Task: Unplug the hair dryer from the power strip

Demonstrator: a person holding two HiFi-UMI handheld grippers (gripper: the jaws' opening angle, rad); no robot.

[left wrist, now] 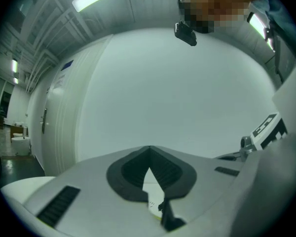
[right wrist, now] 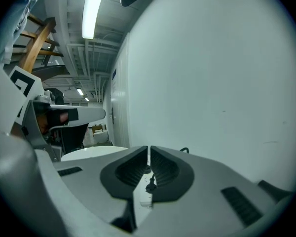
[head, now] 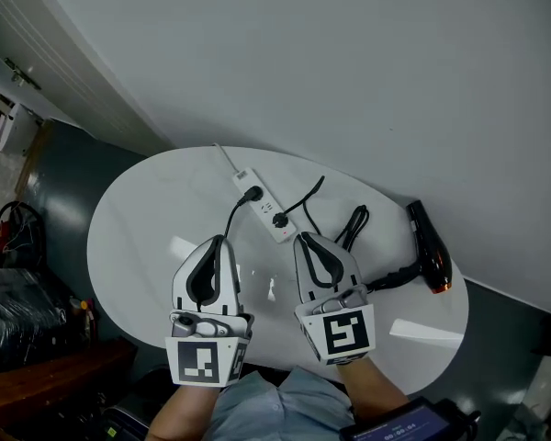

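Both pairs of jaws were closed tip to tip, with nothing held between them. The left gripper (head: 222,239) and the right gripper (head: 303,237) hung side by side over the near half of the white oval table (head: 138,219). Just beyond their tips lay the white power strip (head: 264,205), with two black plugs (head: 280,220) seated in it. The black hair dryer (head: 432,246) lay at the table's right edge, its black cord (head: 354,223) looped between it and the strip.

White table (head: 138,246), white power strip (head: 264,205); black hair dryer (head: 430,242), nozzle tip perhaps orange.
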